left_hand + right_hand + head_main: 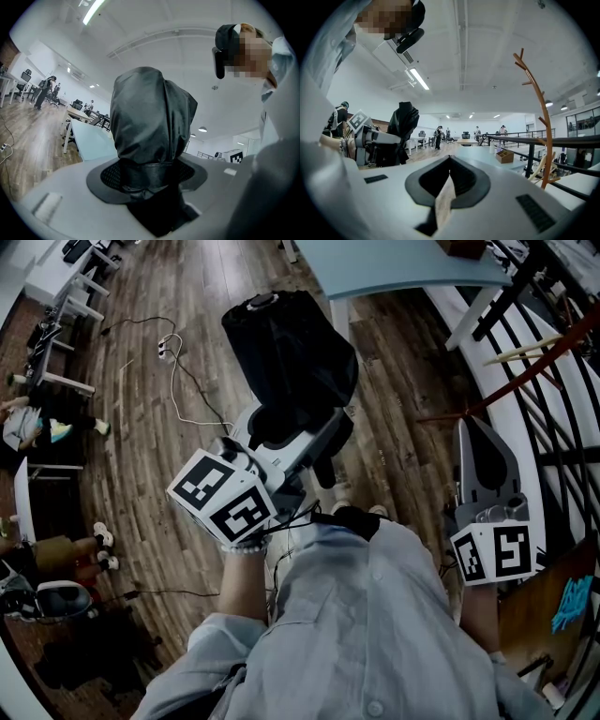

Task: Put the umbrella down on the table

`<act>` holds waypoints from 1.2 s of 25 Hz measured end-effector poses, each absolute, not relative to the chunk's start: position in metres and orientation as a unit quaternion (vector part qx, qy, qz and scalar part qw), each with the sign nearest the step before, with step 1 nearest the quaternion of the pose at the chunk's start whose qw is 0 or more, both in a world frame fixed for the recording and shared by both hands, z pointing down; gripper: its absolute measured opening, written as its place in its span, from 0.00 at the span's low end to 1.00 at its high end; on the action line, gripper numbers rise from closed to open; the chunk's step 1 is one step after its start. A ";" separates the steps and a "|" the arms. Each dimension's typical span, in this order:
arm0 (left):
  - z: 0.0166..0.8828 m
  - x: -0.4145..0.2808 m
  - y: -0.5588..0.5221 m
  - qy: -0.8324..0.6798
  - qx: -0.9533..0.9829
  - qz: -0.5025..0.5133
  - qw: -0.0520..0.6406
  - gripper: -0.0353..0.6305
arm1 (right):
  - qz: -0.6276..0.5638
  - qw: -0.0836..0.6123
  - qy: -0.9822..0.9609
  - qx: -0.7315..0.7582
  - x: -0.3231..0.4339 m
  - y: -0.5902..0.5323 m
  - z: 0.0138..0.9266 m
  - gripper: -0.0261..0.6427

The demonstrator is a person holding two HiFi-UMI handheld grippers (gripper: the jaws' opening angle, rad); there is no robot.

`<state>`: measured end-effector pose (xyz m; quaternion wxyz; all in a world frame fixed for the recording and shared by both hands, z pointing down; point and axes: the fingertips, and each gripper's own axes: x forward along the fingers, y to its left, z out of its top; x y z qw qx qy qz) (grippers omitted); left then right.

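Note:
A black folded umbrella (291,362) sticks out level in front of me, its fabric bunched. My left gripper (291,429) is shut on it near its lower end. In the left gripper view the umbrella (152,122) fills the middle, clamped between the grey jaws of that gripper (150,177). My right gripper (473,427) hangs to the right, apart from the umbrella, jaws shut with nothing in them. The right gripper view shows that gripper's tips (450,161) meeting, with the umbrella (403,126) off to the left. The pale blue table (394,263) lies ahead of the umbrella.
A black railing (525,277) and a brown branch-shaped stand (541,117) stand to the right. On the table is a small wooden box (505,155). A cable with a power strip (167,350) lies on the wooden floor at left. People stand far off.

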<state>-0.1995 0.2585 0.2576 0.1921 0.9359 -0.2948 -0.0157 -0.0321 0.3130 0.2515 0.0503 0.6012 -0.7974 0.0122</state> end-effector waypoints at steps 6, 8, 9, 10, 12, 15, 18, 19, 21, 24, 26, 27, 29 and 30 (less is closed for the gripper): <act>0.257 -0.200 0.257 -0.294 0.936 -0.016 0.192 0.44 | 0.012 0.051 -0.798 0.600 -0.034 0.310 0.251 0.04; 0.256 -0.199 0.256 -0.294 0.936 -0.018 0.193 0.44 | 0.013 0.051 -0.799 0.599 -0.033 0.309 0.251 0.04; 0.255 -0.199 0.256 -0.293 0.936 -0.019 0.193 0.44 | 0.013 0.051 -0.799 0.599 -0.033 0.309 0.252 0.04; 0.255 -0.199 0.255 -0.293 0.936 -0.020 0.193 0.44 | 0.014 0.051 -0.799 0.599 -0.033 0.308 0.252 0.04; 0.255 -0.201 0.256 -0.294 0.936 -0.020 0.194 0.44 | 0.015 0.052 -0.800 0.598 -0.035 0.309 0.253 0.04; 0.257 -0.205 0.257 -0.295 0.936 -0.018 0.193 0.44 | 0.015 0.053 -0.800 0.597 -0.038 0.310 0.254 0.04; 0.258 -0.207 0.257 -0.296 0.936 -0.016 0.190 0.44 | 0.014 0.053 -0.800 0.597 -0.040 0.311 0.254 0.04; 0.257 -0.207 0.257 -0.295 0.936 -0.017 0.190 0.44 | 0.014 0.054 -0.800 0.597 -0.040 0.311 0.254 0.04; 0.256 -0.207 0.256 -0.294 0.937 -0.017 0.189 0.44 | 0.014 0.054 -0.799 0.598 -0.041 0.311 0.254 0.04; 0.252 -0.210 0.255 -0.292 0.938 -0.021 0.186 0.44 | 0.012 0.053 -0.799 0.599 -0.043 0.309 0.252 0.04; 0.250 -0.213 0.254 -0.290 0.938 -0.026 0.186 0.44 | 0.010 0.052 -0.798 0.600 -0.045 0.309 0.251 0.04; 0.249 -0.215 0.254 -0.290 0.938 -0.029 0.187 0.44 | 0.009 0.052 -0.798 0.601 -0.047 0.309 0.251 0.04; 0.248 -0.219 0.254 -0.289 0.938 -0.032 0.187 0.44 | 0.008 0.052 -0.797 0.602 -0.050 0.310 0.251 0.04; 0.248 -0.221 0.254 -0.289 0.939 -0.032 0.186 0.44 | 0.008 0.052 -0.797 0.602 -0.052 0.310 0.251 0.04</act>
